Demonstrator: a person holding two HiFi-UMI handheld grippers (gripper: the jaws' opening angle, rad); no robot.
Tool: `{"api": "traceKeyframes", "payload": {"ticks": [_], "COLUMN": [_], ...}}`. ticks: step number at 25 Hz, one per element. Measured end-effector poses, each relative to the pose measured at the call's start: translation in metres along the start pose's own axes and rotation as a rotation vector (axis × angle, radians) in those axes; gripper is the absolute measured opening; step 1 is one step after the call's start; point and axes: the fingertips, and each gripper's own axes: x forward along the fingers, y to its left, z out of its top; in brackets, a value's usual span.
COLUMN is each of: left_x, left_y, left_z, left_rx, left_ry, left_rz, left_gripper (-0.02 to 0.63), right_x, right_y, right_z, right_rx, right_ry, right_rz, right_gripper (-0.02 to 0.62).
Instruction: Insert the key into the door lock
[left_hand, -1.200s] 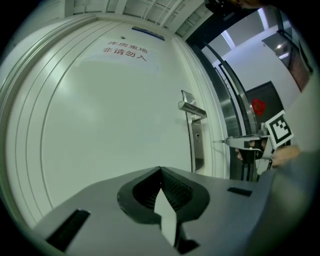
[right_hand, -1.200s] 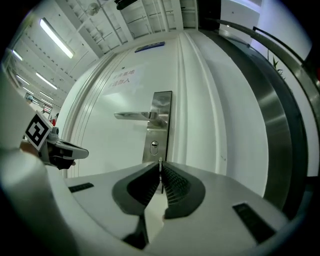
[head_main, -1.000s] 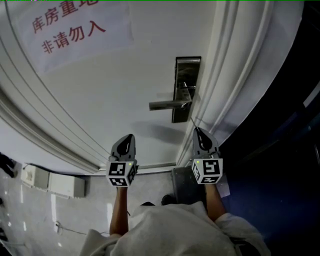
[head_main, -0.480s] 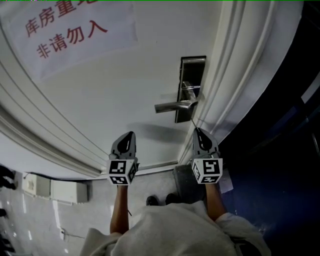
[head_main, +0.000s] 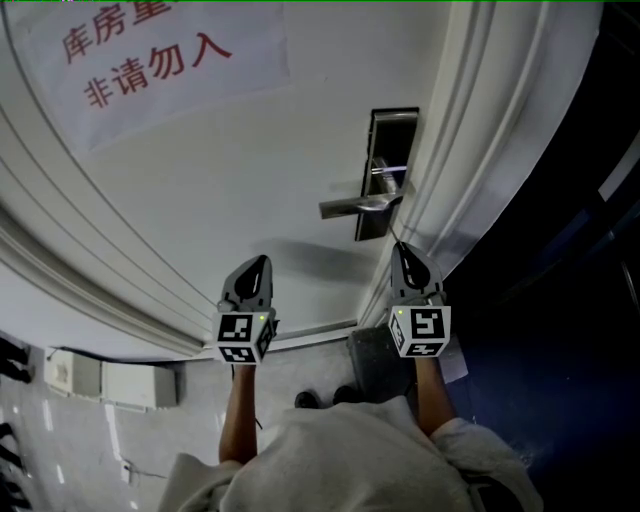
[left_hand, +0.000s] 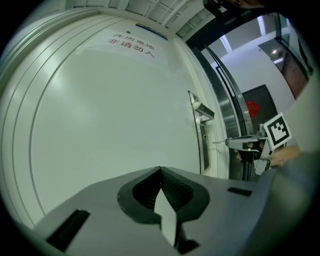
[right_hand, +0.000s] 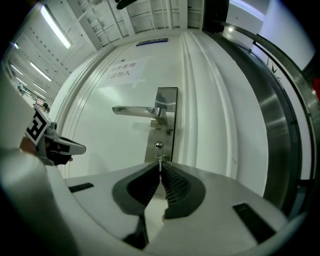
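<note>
The right gripper is clamped on the thin key, whose tip points at the keyhole low on the door lock, seemingly just short of it, while the left gripper hangs closed and empty beside it.

White door; steel lock plate with lever handle near its right edge. Right gripper points at the plate's lower end, thin key at its tip (barely a sliver). Left gripper level with it, off to the left.
</note>
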Motion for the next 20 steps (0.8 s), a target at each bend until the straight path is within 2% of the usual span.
{"api": "traceKeyframes", "payload": {"ticks": [13,17,20], "left_x": [-0.002,-0.002,-0.003], "left_y": [0.003,0.001,0.001], "left_z": [0.002,0.0,0.001], "left_rx": [-0.002,-0.002,-0.002], "left_ry": [-0.006,-0.003,-0.004], "left_rz": [-0.014,-0.02,-0.026], "left_gripper": [0.017,0.017,0.017], "right_x": [0.01,0.012,0.014], "right_y": [-0.004,-0.001,0.002], "right_z": [0.034,0.038,0.041], "right_rx": [-0.116,-0.19,-0.29], "right_ry": [-0.038,-0.037,-0.03], "right_rz": [-0.006,0.0,-0.003], "right_gripper": [0.031,0.031,0.031]}}
